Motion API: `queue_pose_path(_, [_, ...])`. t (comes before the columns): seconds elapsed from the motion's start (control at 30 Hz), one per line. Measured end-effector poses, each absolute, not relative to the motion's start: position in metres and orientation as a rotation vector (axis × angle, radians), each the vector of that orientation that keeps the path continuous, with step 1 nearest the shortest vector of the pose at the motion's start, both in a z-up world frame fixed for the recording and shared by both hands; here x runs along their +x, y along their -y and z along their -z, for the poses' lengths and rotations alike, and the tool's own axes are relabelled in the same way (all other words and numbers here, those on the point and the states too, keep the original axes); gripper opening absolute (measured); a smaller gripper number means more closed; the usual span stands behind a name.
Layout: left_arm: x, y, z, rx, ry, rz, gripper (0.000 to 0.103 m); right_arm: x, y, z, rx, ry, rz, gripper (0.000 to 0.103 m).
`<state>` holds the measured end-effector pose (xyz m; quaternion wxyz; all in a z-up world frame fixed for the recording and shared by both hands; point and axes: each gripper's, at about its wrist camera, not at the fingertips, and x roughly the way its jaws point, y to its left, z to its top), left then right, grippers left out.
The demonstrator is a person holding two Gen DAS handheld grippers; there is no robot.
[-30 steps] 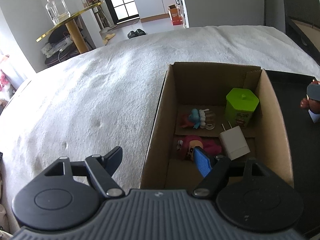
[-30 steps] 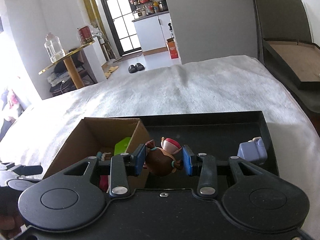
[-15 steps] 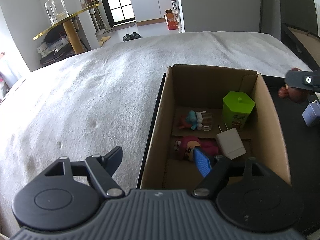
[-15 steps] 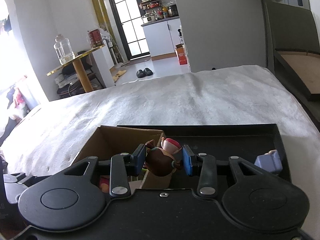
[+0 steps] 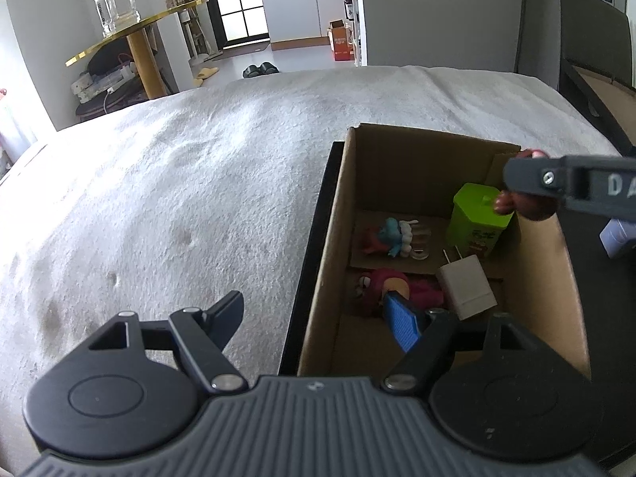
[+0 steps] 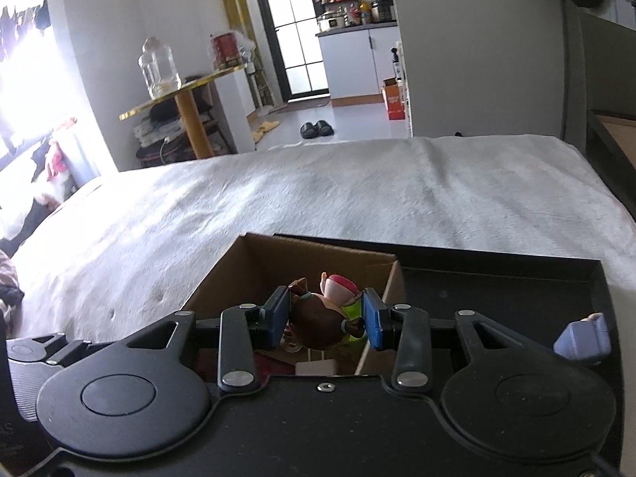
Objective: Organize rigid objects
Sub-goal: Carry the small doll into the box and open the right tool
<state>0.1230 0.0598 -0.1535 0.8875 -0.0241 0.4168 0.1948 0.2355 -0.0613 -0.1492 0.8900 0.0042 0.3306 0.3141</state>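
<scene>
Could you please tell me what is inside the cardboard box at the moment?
The box holds a green container, a white charger, a blue-haired figurine and a red figurine. The left tool hides its near floor.

Purple figurine [image 6: 584, 340] — half hidden behind the right gripper's body.

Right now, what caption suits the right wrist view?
Right gripper holds a brown figurine above the cardboard box.

Brown box [image 5: 397, 175]; lime-green tub [image 5: 477, 218]; white charger [image 5: 469, 286]; brown figurine [image 6: 318, 324], pink cap; blue finger pads [image 6: 371, 318]; white bed [image 5: 179, 198].
</scene>
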Motion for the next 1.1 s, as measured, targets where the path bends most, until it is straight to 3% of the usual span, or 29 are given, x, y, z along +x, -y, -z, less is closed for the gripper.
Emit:
queue_pose_path(0.2, [0.119,-0.062,0.154,-0.079,-0.855,-0.376,0.061,0.233,0.048,0.154,-0.033,-0.7,-0.647,0.039])
queue_pose_path(0.37, [0.118,-0.065,0.156,-0.105,-0.856,-0.361,0.022,0.231,0.043,0.157,-0.079,-0.706,-0.628,0.039])
queue_pose_path(0.47, [0.117,-0.063,0.155,-0.098,-0.848,-0.355,0.013,0.229,0.04,0.158,-0.112,-0.697,-0.602,0.043])
queue_pose_path(1.1, [0.122,-0.056,0.15,-0.067,-0.848,-0.384,0.013,0.231,0.09,0.154,-0.031,-0.701,-0.515,0.047])
